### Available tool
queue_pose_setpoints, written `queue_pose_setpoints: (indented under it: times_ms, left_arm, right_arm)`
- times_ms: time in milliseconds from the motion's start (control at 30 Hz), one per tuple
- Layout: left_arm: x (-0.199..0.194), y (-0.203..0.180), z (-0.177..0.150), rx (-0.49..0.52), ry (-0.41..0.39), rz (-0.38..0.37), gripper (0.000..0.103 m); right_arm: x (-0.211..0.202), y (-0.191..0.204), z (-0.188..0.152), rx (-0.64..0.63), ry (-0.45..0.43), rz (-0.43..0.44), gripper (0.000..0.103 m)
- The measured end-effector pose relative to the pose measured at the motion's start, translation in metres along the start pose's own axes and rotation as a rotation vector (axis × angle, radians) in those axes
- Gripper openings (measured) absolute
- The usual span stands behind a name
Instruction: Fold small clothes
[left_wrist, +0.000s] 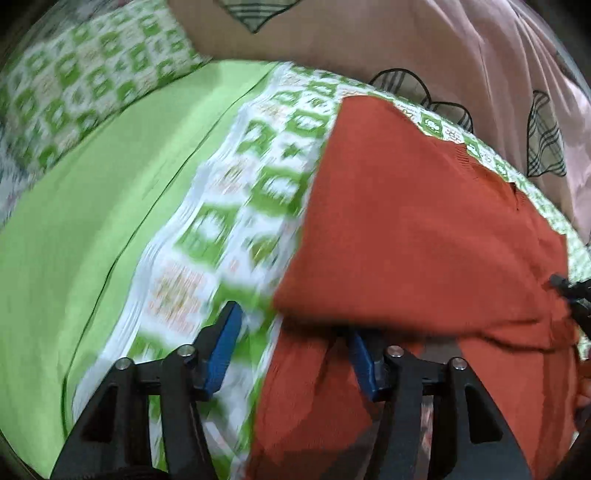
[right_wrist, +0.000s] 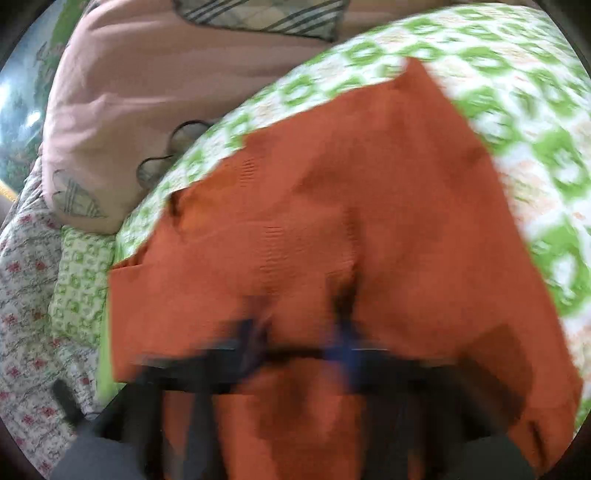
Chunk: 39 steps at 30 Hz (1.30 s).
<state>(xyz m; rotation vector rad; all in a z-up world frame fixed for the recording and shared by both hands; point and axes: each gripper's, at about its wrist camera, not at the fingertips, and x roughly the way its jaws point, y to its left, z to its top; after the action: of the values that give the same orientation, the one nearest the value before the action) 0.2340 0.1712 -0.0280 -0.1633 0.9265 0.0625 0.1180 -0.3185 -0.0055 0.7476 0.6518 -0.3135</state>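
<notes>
An orange knit garment (left_wrist: 424, 221) lies spread on a green-and-white patterned bedsheet (left_wrist: 240, 184). My left gripper (left_wrist: 293, 350) stands open at the garment's near left edge. One blue pad (left_wrist: 225, 343) is over the sheet and the other is tucked at the cloth's folded edge. In the right wrist view the same garment (right_wrist: 351, 203) fills the middle. My right gripper (right_wrist: 297, 339) is heavily blurred low on it. Its blue pads (right_wrist: 343, 339) appear apart, with orange cloth between them.
A plain green sheet (left_wrist: 92, 221) lies left of the patterned strip, with a patterned pillow (left_wrist: 74, 85) beyond it. A pink quilt with checked shapes (left_wrist: 443, 44) (right_wrist: 147, 92) bunches along the far side. Floral fabric (right_wrist: 29, 295) lies at the left.
</notes>
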Motion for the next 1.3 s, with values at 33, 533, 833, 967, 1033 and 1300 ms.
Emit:
queue_pose_setpoints:
  times_ms: [33, 533, 833, 967, 1033, 1300]
  left_arm:
    - [0.004, -0.005, 0.008, 0.005, -0.01, 0.013, 0.056]
    - [-0.014, 0.018, -0.006, -0.259, -0.125, 0.016, 0.055]
    - [-0.008, 0.021, -0.015, -0.226, -0.096, -0.023, 0.056]
    - [-0.008, 0.022, -0.016, -0.23, -0.102, -0.029, 0.057]
    - [-0.008, 0.024, -0.018, -0.239, -0.108, -0.04, 0.057]
    - [-0.009, 0.03, -0.024, -0.264, -0.139, -0.1, 0.063]
  right_arm:
    - [-0.01, 0.009, 0.003, -0.005, -0.028, 0.04, 0.008]
    - [-0.066, -0.042, -0.025, -0.016, -0.122, -0.042, 0.008]
    - [-0.091, -0.014, -0.024, -0.095, -0.164, -0.187, 0.048]
    - [-0.079, 0.049, -0.009, -0.233, -0.133, 0.013, 0.071]
    - [-0.04, 0.081, 0.005, -0.227, -0.008, 0.201, 0.071]
    - [0.123, 0.188, 0.043, -0.307, 0.322, 0.318, 0.086]
